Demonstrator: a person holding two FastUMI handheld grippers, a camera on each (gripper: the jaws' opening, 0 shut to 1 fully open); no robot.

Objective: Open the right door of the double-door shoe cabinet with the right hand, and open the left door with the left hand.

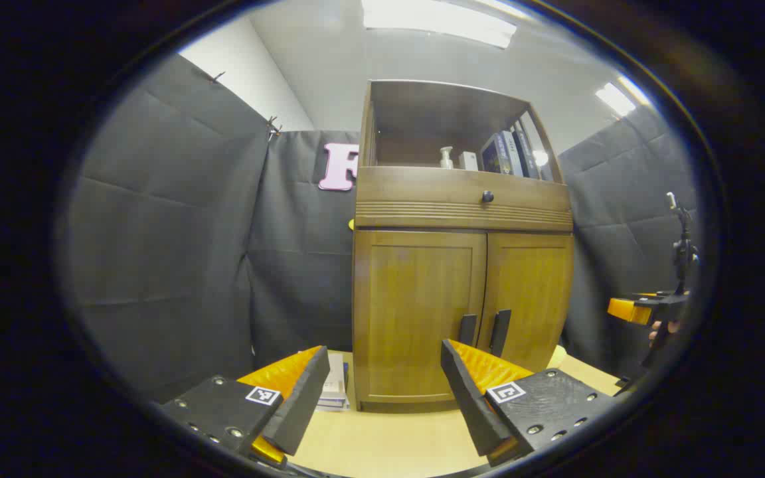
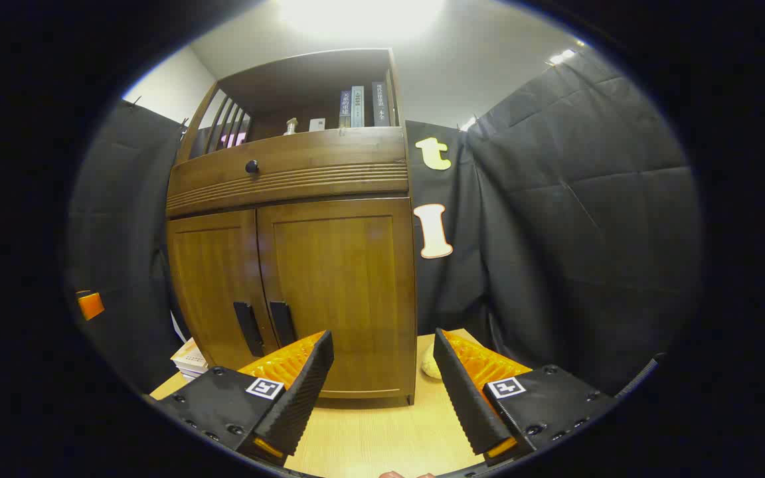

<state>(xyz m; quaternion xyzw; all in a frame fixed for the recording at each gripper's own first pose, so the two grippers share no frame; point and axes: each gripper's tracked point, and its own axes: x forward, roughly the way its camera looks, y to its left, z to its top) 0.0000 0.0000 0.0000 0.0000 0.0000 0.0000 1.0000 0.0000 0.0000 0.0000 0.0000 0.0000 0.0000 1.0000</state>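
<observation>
My left gripper [image 1: 382, 372] is released, its fingers spread wide and holding nothing, low over the light wooden tabletop [image 1: 382, 445]. The shoe cabinet [image 1: 462, 292] stands at 12 o'clock from it, upright on the tabletop. Both doors are closed. The left door [image 1: 416, 312] and the right door [image 1: 532, 299] meet at a centre seam, with the left door handle [image 1: 467, 329] and the right door handle [image 1: 500, 332] just beside each other, one on each side of that seam. My left gripper is apart from both handles.

Above the doors sits a drawer with a dark round knob [image 1: 487, 196]. The open shelf on top carries a pump bottle [image 1: 446, 158] and upright books [image 1: 509, 153]. A stack of books [image 1: 335, 388] lies on the tabletop at the cabinet's base, at 11 o'clock from my left gripper.

My right gripper [image 2: 382, 372] is likewise released and holds nothing. In the right gripper view the right door's handle lies at 11 o'clock, not touched. In the left gripper view, this gripper and part of my hand appear at 3 o'clock, well apart from the cabinet.
</observation>
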